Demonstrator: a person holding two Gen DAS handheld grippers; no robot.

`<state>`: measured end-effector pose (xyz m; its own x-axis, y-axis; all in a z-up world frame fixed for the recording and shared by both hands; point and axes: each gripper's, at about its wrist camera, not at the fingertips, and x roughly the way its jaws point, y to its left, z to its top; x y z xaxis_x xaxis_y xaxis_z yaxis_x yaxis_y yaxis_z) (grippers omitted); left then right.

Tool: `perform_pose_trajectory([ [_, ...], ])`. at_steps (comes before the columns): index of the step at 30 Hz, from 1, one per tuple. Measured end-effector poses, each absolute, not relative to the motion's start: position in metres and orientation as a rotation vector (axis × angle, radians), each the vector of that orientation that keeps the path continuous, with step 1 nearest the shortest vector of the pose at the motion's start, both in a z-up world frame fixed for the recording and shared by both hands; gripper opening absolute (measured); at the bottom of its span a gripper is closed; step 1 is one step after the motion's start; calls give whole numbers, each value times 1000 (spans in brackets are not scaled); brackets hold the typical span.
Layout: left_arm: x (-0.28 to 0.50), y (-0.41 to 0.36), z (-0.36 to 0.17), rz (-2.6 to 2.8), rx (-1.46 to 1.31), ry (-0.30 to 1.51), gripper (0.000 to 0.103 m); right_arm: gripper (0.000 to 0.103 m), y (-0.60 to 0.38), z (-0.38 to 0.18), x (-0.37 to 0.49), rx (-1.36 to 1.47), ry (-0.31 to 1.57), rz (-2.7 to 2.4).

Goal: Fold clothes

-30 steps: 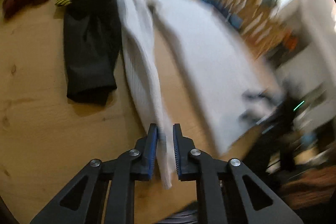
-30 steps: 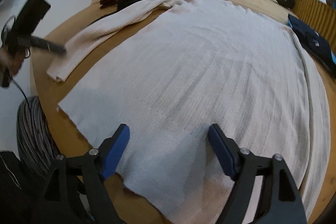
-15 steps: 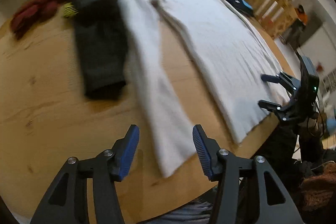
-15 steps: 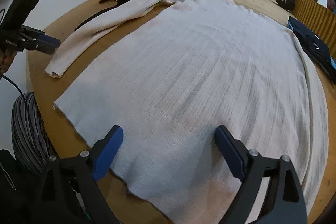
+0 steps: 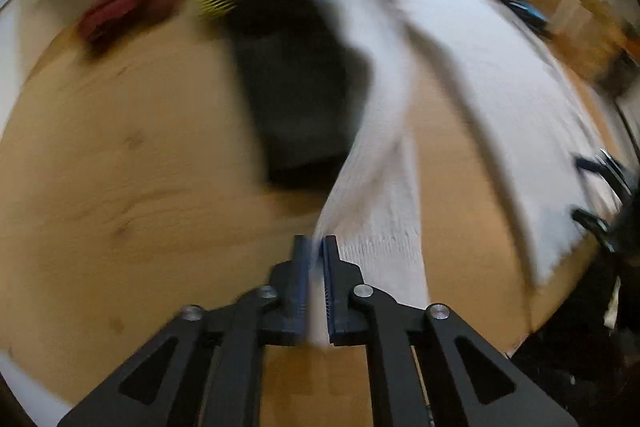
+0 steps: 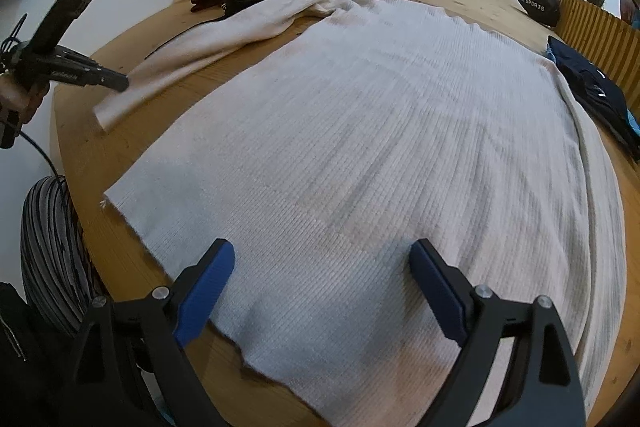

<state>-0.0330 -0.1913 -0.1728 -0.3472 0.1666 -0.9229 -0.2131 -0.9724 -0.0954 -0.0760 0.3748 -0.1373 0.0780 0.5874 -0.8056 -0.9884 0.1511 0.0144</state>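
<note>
So I've got the sweater (image 6: 360, 147) spread flat on the worktop (image 5: 120, 187), hem edge nearest me, and the step in hand is folding the sleeve (image 5: 376, 195) in over the body. My left gripper (image 5: 316, 283) has just been closing, and its jaws are now nearly pressed together, pinching the sleeve cuff between the blue pads. In the left view the cuff fabric runs right down between them, so I'd call that a real grip, though the shot is blurry.

To do this bit well, I reckon the trick is to lift the cuff only enough to clear the wood, then carry it across toward the sweater's middle so the sleeve creases at the shoulder instead of bunching. Keep it taut-ish, don't yank, or the body will slide. The sleeve lies beside the sweater's left edge, with a dark garment (image 5: 292, 75) just on its far side, so I'd steer clear of dragging that along.

My right gripper (image 6: 320, 291) hangs over the sweater's near hem with its jaws spread wide, holding nothing. I can't tell whether the tips touch the knit. I'd probably use it to pin the hem while the sleeve goes over.
</note>
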Motion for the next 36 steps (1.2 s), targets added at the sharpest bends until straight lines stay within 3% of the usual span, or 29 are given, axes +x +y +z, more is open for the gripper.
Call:
perform_pose_trajectory([
  [2,-21,-192,-161,2421,-1594,48,21,90,374,-138,-76,-648,778,1314],
  [5,4,-162,-143,2366,-1494,167,29,92,374,-138,-76,-644,774,1318],
  [10,15,-106,-154,2230,-1505,424,30,97,374,-139,-79,-639,770,1313],
  [16,0,-106,-176,2206,-1613,489,23,97,373,-140,-79,-636,767,1313],
  [25,0,-112,-177,2171,-1650,579,25,98,371,-142,-80,-627,758,1311],
  [28,-3,-121,-177,2128,-1637,536,24,98,371,-143,-80,-623,755,1311],
  [30,-9,-134,-176,2119,-1647,466,11,98,370,-143,-80,-620,752,1309],
  [32,-16,-151,-175,2099,-1665,309,6,98,370,-144,-80,-617,750,1309],
  [36,-20,-188,-160,2087,-1605,-22,5,98,370,-143,-80,-617,750,1308],
])
